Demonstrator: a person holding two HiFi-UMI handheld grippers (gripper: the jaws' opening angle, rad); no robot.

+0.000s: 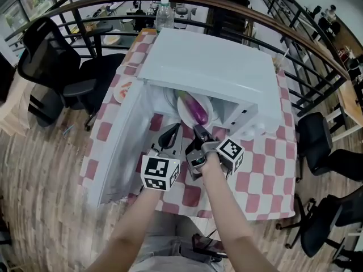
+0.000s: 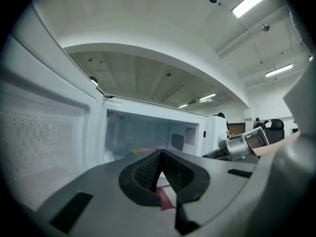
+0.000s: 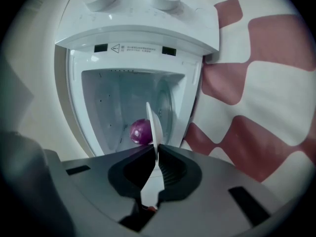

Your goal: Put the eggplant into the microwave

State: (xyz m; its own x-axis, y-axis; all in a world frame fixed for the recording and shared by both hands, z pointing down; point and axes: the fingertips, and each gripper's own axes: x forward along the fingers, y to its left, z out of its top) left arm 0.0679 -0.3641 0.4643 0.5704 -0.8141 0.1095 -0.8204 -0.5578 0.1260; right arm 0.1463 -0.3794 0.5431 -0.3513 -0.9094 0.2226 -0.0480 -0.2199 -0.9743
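Note:
A purple eggplant [image 1: 197,110] lies on a white plate [image 1: 183,113] at the mouth of the white microwave [image 1: 215,67], whose door [image 1: 122,146] hangs open to the left. My right gripper [image 1: 199,132] is shut on the plate's near rim. In the right gripper view the plate [image 3: 154,127] shows edge-on between the pads, with the eggplant [image 3: 140,131] beyond it inside the cavity. My left gripper [image 1: 169,136] is beside the right one, just left of the plate, shut on nothing. The left gripper view looks into the microwave cavity [image 2: 148,135] past the left gripper [image 2: 160,157].
The microwave sits on a table with a red-and-white checked cloth [image 1: 266,169]. A water bottle [image 1: 164,13] stands behind it and a small plate [image 1: 122,89] lies left of it. Black office chairs [image 1: 51,61] and a curved railing [image 1: 295,44] ring the table.

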